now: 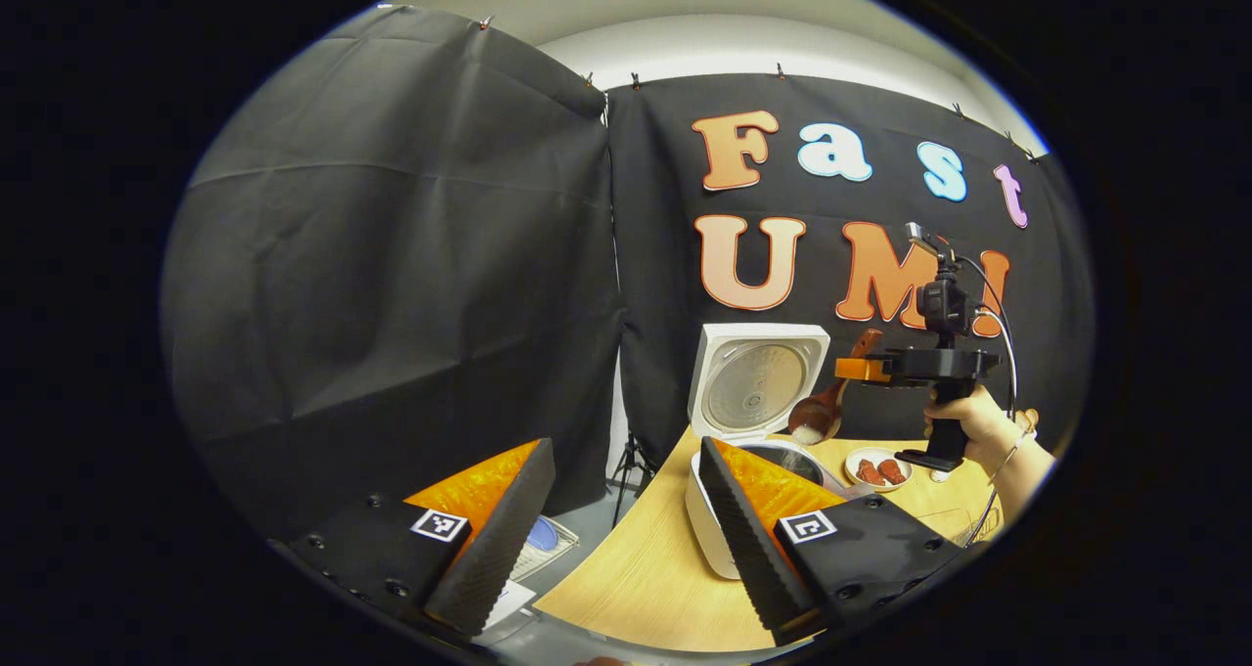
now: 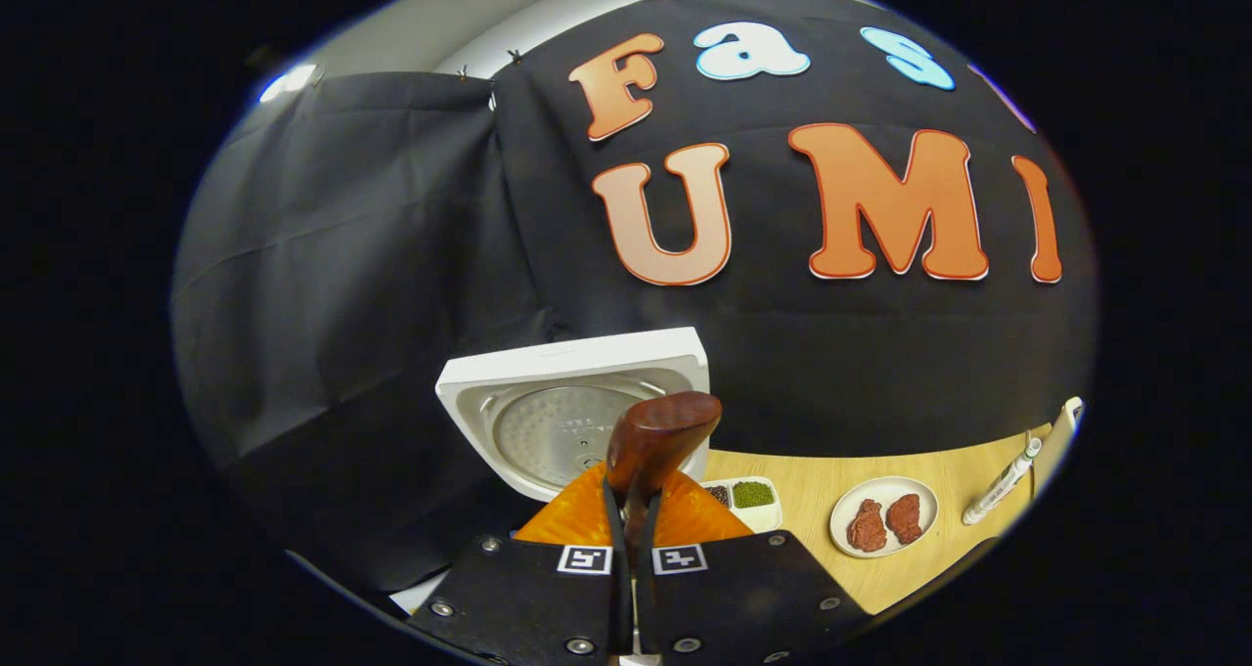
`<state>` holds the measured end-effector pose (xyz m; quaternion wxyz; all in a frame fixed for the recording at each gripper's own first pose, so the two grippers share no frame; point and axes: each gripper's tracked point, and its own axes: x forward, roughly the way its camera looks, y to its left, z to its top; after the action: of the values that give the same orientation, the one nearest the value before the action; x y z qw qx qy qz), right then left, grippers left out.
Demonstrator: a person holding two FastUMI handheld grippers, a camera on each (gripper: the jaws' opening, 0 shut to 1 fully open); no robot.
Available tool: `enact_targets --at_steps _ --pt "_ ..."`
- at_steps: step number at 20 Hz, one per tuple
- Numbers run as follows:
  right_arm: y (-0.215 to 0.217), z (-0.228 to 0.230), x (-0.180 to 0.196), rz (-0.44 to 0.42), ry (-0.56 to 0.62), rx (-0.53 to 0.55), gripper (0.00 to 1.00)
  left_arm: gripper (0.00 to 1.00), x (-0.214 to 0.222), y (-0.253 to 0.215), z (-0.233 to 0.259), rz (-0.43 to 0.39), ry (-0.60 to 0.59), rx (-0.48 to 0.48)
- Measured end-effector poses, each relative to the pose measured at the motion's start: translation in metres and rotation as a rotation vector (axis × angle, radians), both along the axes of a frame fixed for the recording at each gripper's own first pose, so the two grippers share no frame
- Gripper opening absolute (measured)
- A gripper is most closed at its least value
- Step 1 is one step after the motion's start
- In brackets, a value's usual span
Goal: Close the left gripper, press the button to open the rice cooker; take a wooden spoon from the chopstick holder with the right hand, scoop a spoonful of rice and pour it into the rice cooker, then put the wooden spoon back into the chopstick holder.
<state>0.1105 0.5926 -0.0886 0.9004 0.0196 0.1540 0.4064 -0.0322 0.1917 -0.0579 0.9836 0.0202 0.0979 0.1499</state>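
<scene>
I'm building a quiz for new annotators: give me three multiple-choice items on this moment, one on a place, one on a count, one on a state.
1. Where is the bowl of the wooden spoon?
A. over the open rice cooker
B. flat on the table
C. on the round plate

2. How many reddish pieces lie on the round plate?
A. one
B. two
C. four

3. How does the rice cooker's lid stand?
A. shut
B. taken off, lying on the table
C. swung up, open

Answers:
1. A: in the left gripper view the right gripper holds the spoon tilted down above the pot, a thin white stream under it.
2. B: the right gripper view shows two pieces side by side.
3. C: the lid's inner face is turned toward both cameras.
</scene>
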Motion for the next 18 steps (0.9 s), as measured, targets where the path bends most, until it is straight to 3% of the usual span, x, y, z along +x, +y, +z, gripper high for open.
enact_targets --at_steps 12,18 --pt "0.008 -0.001 -0.010 0.094 -0.198 -0.127 0.01 1.00 0.001 0.006 0.000 0.015 0.004 0.014" --pt "0.002 -0.008 -0.013 0.101 -0.195 -0.141 0.01 1.00 -0.001 0.004 -0.001 0.018 0.008 0.024"
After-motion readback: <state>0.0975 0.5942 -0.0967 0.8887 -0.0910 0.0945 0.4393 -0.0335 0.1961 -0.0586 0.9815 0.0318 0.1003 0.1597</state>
